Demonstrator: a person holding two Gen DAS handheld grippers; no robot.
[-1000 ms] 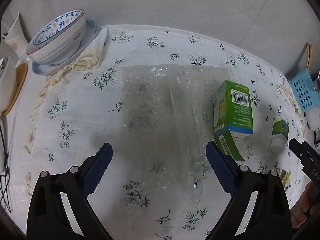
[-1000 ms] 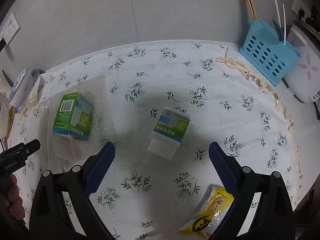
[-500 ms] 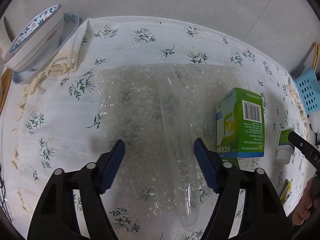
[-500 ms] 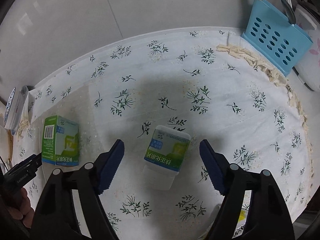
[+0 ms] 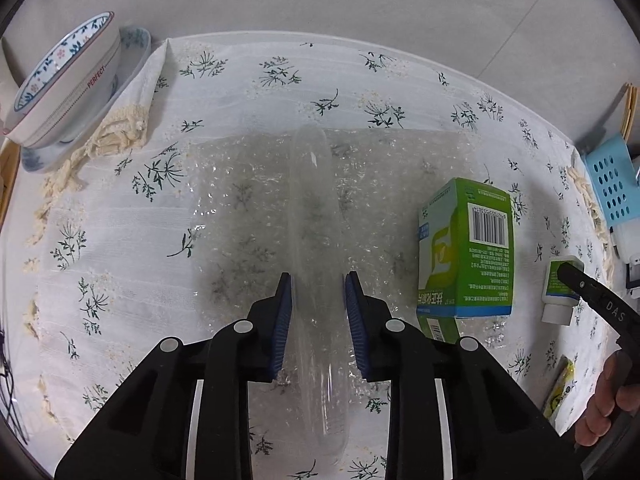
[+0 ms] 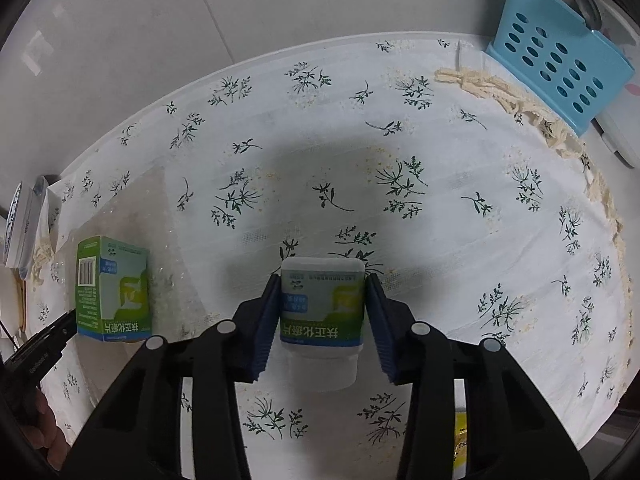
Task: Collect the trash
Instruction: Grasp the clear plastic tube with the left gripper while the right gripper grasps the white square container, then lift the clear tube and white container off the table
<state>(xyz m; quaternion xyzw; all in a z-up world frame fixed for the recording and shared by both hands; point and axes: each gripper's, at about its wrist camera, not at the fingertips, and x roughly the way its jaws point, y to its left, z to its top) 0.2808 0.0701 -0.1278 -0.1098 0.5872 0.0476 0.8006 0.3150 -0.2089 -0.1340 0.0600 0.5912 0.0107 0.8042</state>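
While the green cardboard box [image 5: 466, 248] lay uncollected, left gripper [image 5: 319, 300] was closing around the clear bubble-wrap ridge [image 5: 314, 216], right gripper [image 6: 322, 312] around the white green-labelled bottle [image 6: 322, 308].

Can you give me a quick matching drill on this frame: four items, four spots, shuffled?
Items:
1. pill bottle
2. clear plastic tube
3. green box
4. bowl

Spots:
A. between the left gripper fingers
B. stacked on a plate at the cloth's far left corner
C. between the right gripper fingers
D. lying on the bubble wrap, by its right edge

Pairs: 1-C, 2-A, 3-D, 4-B
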